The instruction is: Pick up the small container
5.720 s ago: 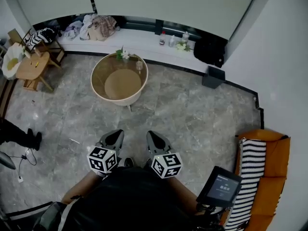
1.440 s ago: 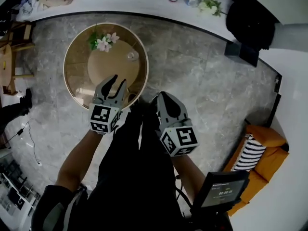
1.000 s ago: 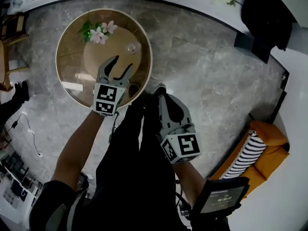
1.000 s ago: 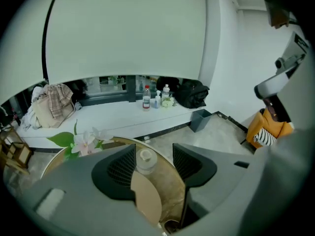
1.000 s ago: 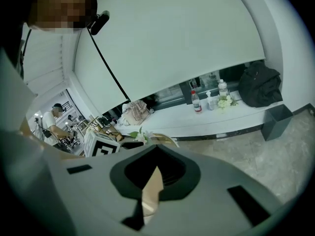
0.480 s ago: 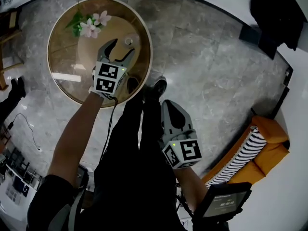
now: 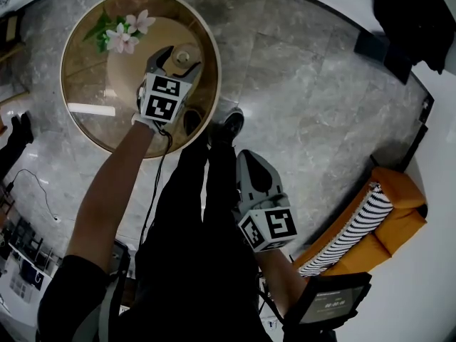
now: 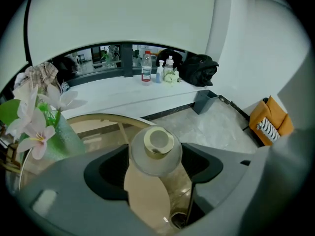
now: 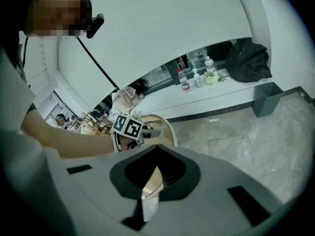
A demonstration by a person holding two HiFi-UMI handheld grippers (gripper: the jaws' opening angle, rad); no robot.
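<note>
The small container is a frosted glass jar with a gold cap. It stands on the round glass table, near the table's middle. My left gripper reaches over the table, with the jar between its two jaws. The jaws are opening, and a gap shows on each side of the jar. My right gripper hangs low beside the person's legs, off the table. Its jaws are shut with nothing between them.
A vase of pink and white flowers stands on the table just left of the jar. Beyond the table runs a white ledge with bottles and a black bag. An orange sofa is at the right.
My left gripper has moved forward over the table until its jaws came around the jar, and the jaws have spread wider. The right gripper has stayed low beside the legs.
</note>
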